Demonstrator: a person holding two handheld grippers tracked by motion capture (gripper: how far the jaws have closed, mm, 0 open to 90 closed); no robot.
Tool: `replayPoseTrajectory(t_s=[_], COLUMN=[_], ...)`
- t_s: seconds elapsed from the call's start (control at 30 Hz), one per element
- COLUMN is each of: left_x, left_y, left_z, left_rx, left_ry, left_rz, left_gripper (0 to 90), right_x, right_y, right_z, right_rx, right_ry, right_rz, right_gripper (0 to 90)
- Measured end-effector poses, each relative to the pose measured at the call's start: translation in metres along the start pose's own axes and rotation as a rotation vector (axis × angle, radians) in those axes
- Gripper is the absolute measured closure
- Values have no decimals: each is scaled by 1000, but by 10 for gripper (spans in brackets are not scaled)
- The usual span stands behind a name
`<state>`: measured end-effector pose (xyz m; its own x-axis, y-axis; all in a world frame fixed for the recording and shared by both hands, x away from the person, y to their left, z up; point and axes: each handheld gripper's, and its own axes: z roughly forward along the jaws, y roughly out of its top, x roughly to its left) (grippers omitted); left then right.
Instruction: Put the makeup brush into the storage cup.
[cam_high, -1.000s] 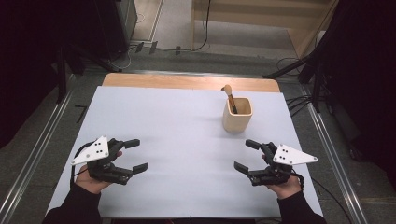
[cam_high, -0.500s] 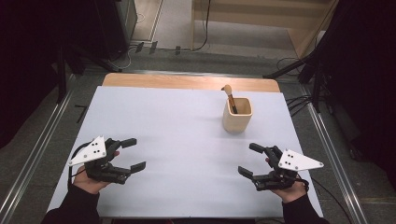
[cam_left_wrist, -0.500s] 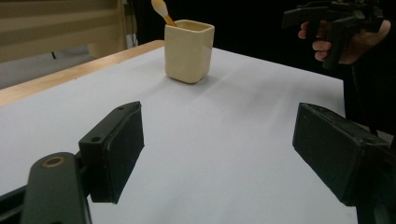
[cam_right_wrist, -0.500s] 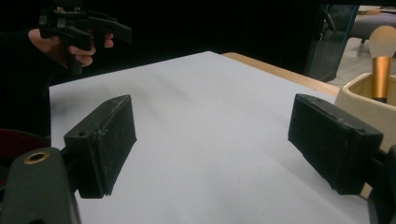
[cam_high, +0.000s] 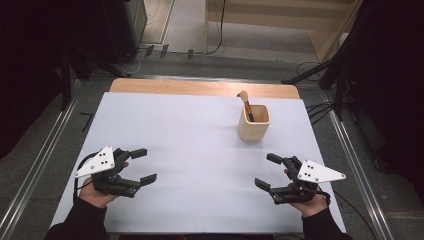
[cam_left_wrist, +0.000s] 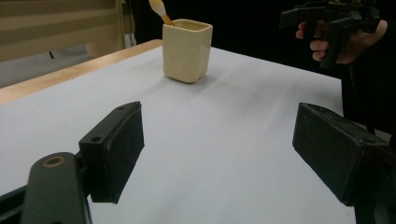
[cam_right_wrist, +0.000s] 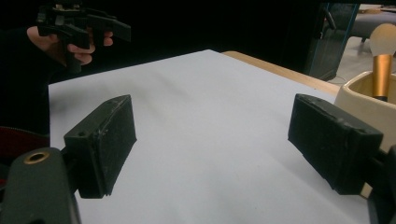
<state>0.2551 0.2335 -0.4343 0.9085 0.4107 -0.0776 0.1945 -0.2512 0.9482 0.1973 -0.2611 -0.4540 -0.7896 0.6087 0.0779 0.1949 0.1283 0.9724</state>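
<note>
I am holding the left tongs spread wide with nothing between the jaws, low over the near left part of the bench, the jaws pointing toward the middle. In the left gripper view the two black pads are standing far apart over bare white surface. I am holding the right tongs spread wide and empty as well, low over the near right part of the bench, the jaws pointing toward the middle and a little away from me. In the right gripper view its pads are framing bare white surface too, with the cup's wall showing just past the right-hand pad. My left hand and right hand are wrapping the grips from below, dark sleeves coming in from the near edge, and a grey three-cornered plate is sitting on top of each gripper. The two tongs are well apart from each other. Farther out, the cream cup is standing upright on the far right part of the bench, beyond the right tongs and apart from them. A brush is standing in the cup, handle down, its pale rounded head leaning out over the rim toward the far left. A strip of bare wood is showing along the bench's far edge, past the white covering.
</note>
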Motion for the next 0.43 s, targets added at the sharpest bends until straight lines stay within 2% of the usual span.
replayPoseTrajectory(t_s=[0.43], left_x=[0], left_y=[0], left_z=[0], left_rx=[0], left_ry=[-2], left_rz=[-1], left_gripper=[175], right_x=[0], right_y=[0], right_z=[0], right_rx=[2], right_ry=[-1], right_rz=[-5], right_gripper=[159])
